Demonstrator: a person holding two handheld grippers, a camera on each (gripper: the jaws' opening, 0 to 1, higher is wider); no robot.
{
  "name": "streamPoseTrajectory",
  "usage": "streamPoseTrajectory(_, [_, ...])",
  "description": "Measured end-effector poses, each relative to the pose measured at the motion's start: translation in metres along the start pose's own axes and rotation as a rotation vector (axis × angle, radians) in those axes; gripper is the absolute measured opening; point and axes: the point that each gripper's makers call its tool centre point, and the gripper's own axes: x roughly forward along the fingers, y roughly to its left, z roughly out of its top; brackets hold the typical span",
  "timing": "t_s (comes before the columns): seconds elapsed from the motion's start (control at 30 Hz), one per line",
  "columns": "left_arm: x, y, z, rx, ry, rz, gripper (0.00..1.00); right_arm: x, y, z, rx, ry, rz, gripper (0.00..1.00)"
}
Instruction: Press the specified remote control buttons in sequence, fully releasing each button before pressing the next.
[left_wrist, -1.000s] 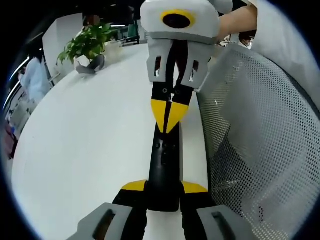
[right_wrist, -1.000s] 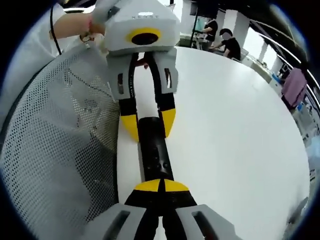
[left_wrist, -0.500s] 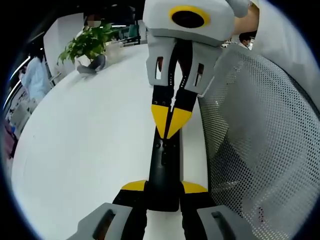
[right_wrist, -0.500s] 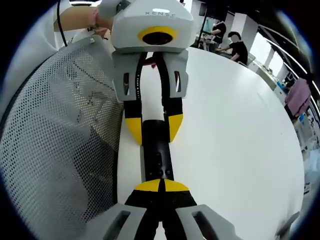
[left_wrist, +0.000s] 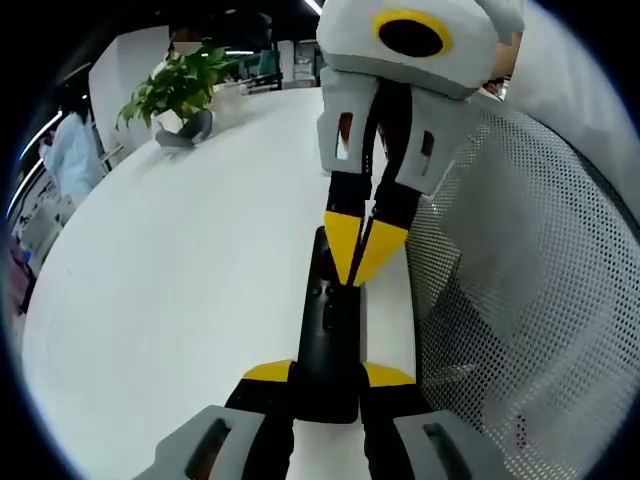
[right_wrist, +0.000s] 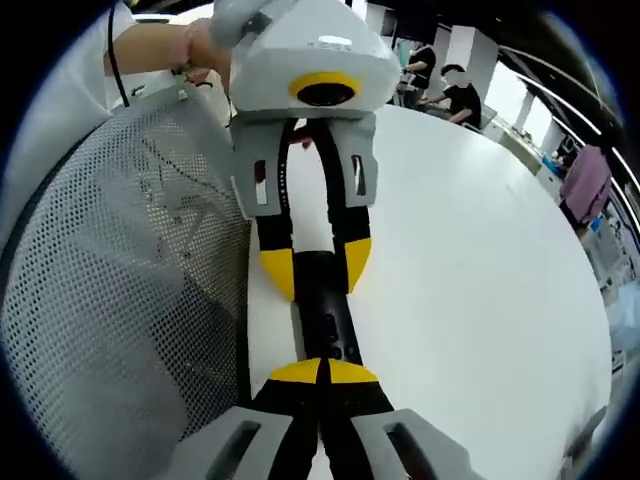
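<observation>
Slim glossy black remote (left_wrist: 328, 335) lies lengthwise on smooth white table (left_wrist: 170, 260), clamped at one end by left gripper (left_wrist: 328, 375).
Right gripper (right_wrist: 321, 373): yellow wedge tips pinched together, holding nothing, touching remote's button face. Perforated grey mesh chair back (left_wrist: 520, 290) just beside. Leafy potted plant (left_wrist: 178, 92) at far edge.

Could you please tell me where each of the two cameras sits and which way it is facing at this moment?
Left gripper view: rides the left gripper, looking along its fingers, which clamp the black remote; beyond, the white table and a potted plant.
Right gripper view: rides the right gripper, whose closed fingers sit over the remote; a hand holds the left gripper opposite, beside a mesh chair back.
Shared: the remote, the table, the chair, and each the other gripper; they face each other.
</observation>
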Motion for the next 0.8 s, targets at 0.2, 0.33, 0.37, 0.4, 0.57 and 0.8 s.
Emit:
streamPoseTrajectory(0.2, [0.000, -0.001, 0.000, -0.003, -0.002, 0.002, 0.24, 0.000, -0.001, 0.002, -0.037, 0.038, -0.018, 0.00])
streamPoseTrajectory(0.33, [0.000, -0.002, 0.000, 0.000, -0.001, 0.000, 0.24, 0.004, 0.003, 0.005, -0.062, 0.075, -0.008, 0.00])
streamPoseTrajectory(0.37, [0.000, -0.003, -0.001, 0.004, 0.000, -0.002, 0.24, 0.005, 0.002, 0.003, -0.092, 0.093, -0.018, 0.00])
streamPoseTrajectory(0.4, [0.000, -0.003, -0.001, 0.003, 0.001, -0.002, 0.24, 0.005, 0.003, 0.003, -0.100, 0.102, -0.024, 0.00])
streamPoseTrajectory(0.57, [0.000, -0.004, 0.000, 0.007, 0.006, -0.004, 0.24, 0.003, 0.004, 0.003, -0.011, 0.049, -0.034, 0.00])
streamPoseTrajectory(0.8, [0.000, -0.003, 0.000, -0.006, -0.019, 0.001, 0.24, -0.004, -0.014, -0.001, 0.130, -0.020, -0.036, 0.00])
